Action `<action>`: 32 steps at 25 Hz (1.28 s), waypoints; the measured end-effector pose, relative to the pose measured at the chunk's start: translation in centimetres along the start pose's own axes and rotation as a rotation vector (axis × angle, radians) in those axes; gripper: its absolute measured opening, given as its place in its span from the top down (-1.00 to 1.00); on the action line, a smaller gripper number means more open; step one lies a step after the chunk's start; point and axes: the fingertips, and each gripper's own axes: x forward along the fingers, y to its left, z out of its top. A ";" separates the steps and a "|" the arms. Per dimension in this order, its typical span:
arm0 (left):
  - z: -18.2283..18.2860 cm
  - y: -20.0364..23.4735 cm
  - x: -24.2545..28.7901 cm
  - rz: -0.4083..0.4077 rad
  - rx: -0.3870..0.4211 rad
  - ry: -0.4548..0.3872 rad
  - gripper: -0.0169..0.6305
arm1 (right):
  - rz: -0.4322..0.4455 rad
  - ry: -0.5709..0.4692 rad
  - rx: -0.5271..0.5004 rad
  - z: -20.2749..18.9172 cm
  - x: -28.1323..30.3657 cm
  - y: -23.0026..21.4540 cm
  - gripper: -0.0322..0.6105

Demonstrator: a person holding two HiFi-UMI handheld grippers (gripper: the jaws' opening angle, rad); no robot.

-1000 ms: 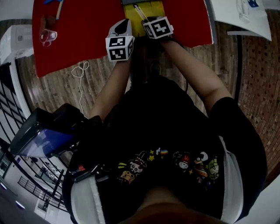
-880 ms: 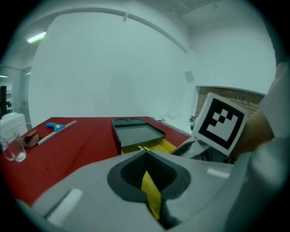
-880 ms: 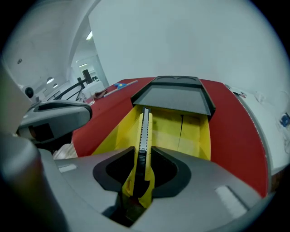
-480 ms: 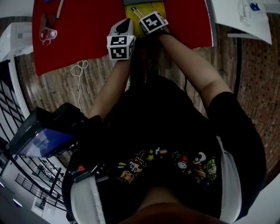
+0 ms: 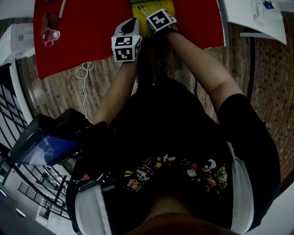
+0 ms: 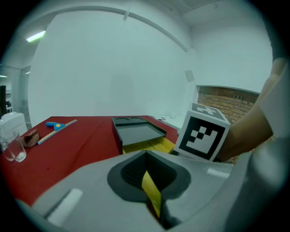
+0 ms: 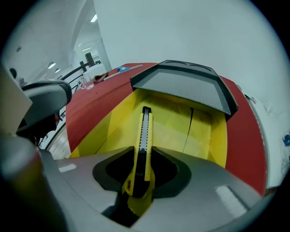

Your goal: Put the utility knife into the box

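Note:
A yellow utility knife (image 7: pixel 143 136) is clamped between the jaws of my right gripper (image 7: pixel 144 156). Its blade end points forward over the inside of the open yellow box (image 7: pixel 113 118). The box's grey lid (image 7: pixel 186 84) stands up at its far side. My left gripper (image 6: pixel 147 167) is shut on a thin yellow flap (image 6: pixel 152 195) at the box's near edge. In the head view both grippers sit at the table's near edge, the left gripper (image 5: pixel 126 43) beside the box (image 5: pixel 146 26) and the right gripper (image 5: pixel 161 20) over it.
A red cloth (image 5: pixel 87 32) covers the table. On its left lie a clear glass (image 5: pixel 50 36) and a blue-tipped ruler (image 6: pixel 56 124). A white cord (image 5: pixel 84 73) hangs on the wood floor, and white papers (image 5: pixel 257 13) lie on the right. A dark bag (image 5: pixel 46 137) sits near the person's left side.
My right gripper has moved a little forward over the box with the knife. The left gripper has stayed in place on the flap.

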 end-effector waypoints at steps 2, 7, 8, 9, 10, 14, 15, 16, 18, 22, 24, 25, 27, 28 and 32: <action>-0.1 -0.1 0.1 -0.003 0.002 0.002 0.94 | -0.001 -0.010 0.003 0.0 0.0 -0.1 0.45; 0.1 -0.2 0.2 -0.012 0.013 0.003 0.94 | 0.041 -0.040 0.052 -0.4 -1.3 1.1 0.39; 0.1 -0.2 0.1 -0.014 0.016 0.001 0.94 | 0.051 -0.049 0.072 -0.5 -2.0 1.5 0.49; 0.3 -0.3 0.0 -0.015 0.019 0.000 0.94 | 0.044 -0.085 0.074 -0.1 -3.0 1.5 0.55; 0.4 -0.4 -0.2 -0.016 0.023 -0.002 0.94 | 0.017 -0.153 0.056 0.9 -4.0 1.1 0.62; 1.9 -1.2 -1.1 -0.029 0.047 -0.022 0.94 | -0.012 -0.385 0.009 3.4 -9.7 1.2 0.83; 2.5 -1.5 -1.5 -0.032 0.053 -0.031 0.94 | -0.004 -0.433 0.008 3.7 -11.4 1.6 0.83; 3.1 -1.7 -2.0 -0.035 0.058 -0.040 0.94 | -0.004 -0.482 0.006 4.0 -13.0 1.9 0.82; 4.0 -2.1 -2.9 -0.038 0.064 -0.065 0.94 | -0.034 -0.577 -0.009 4.4 -16.3 2.4 0.82; 5.6 -2.1 -4.3 -0.044 0.087 -0.122 0.94 | -0.115 -0.734 -0.006 4.5 -21.3 2.6 0.82; 6.3 -1.8 -4.8 -0.045 0.101 -0.148 0.94 | -0.134 -0.783 0.011 4.2 -22.8 2.5 0.82; 6.5 -1.6 -5.1 -0.045 0.108 -0.160 0.94 | -0.140 -0.806 0.018 4.0 -23.2 2.5 0.82; 7.1 -1.3 -5.5 -0.045 0.120 -0.185 0.94 | -0.147 -0.843 0.029 3.9 -23.8 2.4 0.83; 7.4 -1.3 -5.9 -0.044 0.123 -0.197 0.94 | -0.147 -0.856 0.034 3.8 -24.2 2.4 0.83; 8.1 -1.6 -7.9 -0.029 0.110 -0.238 0.94 | -0.168 -0.890 0.045 3.1 -25.3 2.2 0.83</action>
